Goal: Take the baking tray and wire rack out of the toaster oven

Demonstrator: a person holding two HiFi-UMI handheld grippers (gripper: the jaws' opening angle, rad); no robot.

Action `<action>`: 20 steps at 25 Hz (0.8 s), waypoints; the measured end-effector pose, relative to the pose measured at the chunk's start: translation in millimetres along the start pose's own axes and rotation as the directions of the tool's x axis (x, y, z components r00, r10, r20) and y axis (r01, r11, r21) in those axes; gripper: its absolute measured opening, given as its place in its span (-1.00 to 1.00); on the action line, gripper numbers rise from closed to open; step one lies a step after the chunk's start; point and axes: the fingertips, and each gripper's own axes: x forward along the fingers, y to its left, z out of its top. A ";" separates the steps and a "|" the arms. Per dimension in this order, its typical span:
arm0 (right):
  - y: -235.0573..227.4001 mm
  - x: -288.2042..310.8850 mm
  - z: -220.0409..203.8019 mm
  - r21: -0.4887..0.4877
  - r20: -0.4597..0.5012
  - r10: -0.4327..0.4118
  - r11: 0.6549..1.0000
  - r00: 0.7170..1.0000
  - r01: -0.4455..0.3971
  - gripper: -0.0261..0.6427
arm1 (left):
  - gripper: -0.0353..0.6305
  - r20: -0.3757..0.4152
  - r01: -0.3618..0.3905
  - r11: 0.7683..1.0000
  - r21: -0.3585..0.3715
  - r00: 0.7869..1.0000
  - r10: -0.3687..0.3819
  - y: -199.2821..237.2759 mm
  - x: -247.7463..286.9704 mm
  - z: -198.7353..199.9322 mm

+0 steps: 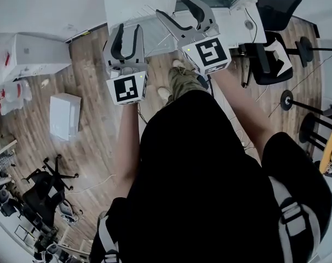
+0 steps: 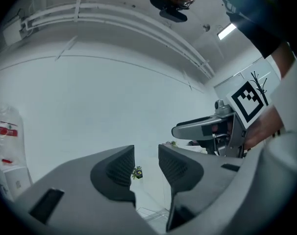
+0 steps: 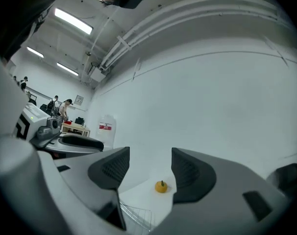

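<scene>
Both grippers are held up level in front of the person, above the near edge of a white table [image 1: 119, 4]. The wire rack [image 1: 155, 29] lies flat on that table; its corner shows low in the left gripper view [image 2: 153, 213] and in the right gripper view [image 3: 136, 214]. Behind it stands the toaster oven [image 1: 218, 0], white with a dark glass front. I cannot make out the baking tray. My left gripper [image 1: 129, 27] [image 2: 146, 153] is open with nothing between its pads. My right gripper [image 1: 170, 4] [image 3: 150, 155] is open wider and also empty.
A small orange fruit [image 3: 161, 186] sits on the table beyond the rack. A black office chair [image 1: 270, 53] stands to the right of the table. On the wood floor are a white box [image 1: 64, 116] at left, another chair [image 1: 45, 190] and round stand bases [image 1: 305, 48].
</scene>
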 end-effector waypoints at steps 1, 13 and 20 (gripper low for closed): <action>2.9 -3.6 5.5 -0.021 0.023 -0.020 1.000 1.000 0.021 -0.08 | -0.47 0.003 -0.012 1.000 -0.006 1.000 0.012 0.6 -4.3 -0.5; 80.1 -23.8 -11.1 -0.131 -0.048 -0.091 0.988 0.995 0.084 -0.69 | -0.69 -0.022 -0.137 0.990 -0.033 0.990 0.136 3.8 -39.0 -15.7; 113.5 -17.5 -22.4 -0.066 -0.037 -0.007 0.998 0.999 0.004 -0.78 | -0.78 -0.074 -0.197 0.979 -0.047 0.978 0.193 16.7 -57.8 -34.6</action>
